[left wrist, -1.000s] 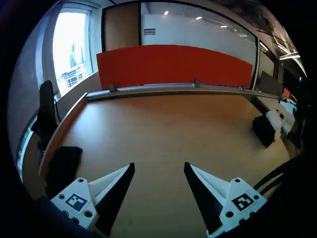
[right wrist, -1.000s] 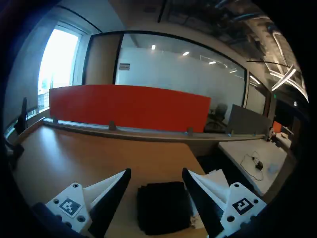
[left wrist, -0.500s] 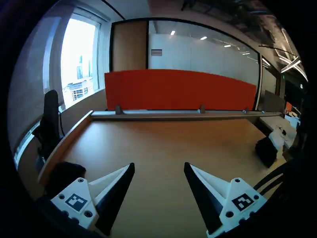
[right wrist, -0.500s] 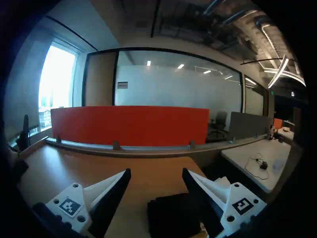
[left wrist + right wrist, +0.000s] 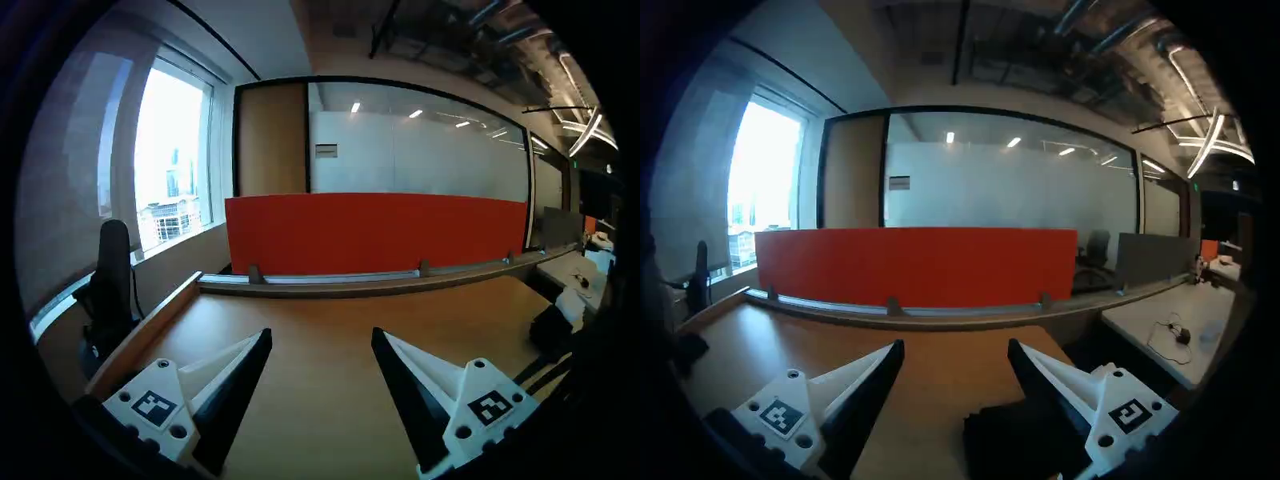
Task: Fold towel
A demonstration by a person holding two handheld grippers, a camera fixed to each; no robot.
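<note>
Towel (image 5: 1004, 440) looks folded already, right edge of your desk (image 5: 936, 376); left gripper (image 5: 321, 332) and right gripper (image 5: 955, 344) both gaping, empty.

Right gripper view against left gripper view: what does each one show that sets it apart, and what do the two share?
Right gripper view: a black towel lies on the wooden desk just ahead of the open right gripper, partly behind one finger. A cable sits on a neighbouring white desk.
Left gripper view: bare wood lies ahead of the open left gripper. A dark bundle sits at the desk's far right edge, too small to identify.
Both: the wooden desk, the red divider and the bright window.
</note>
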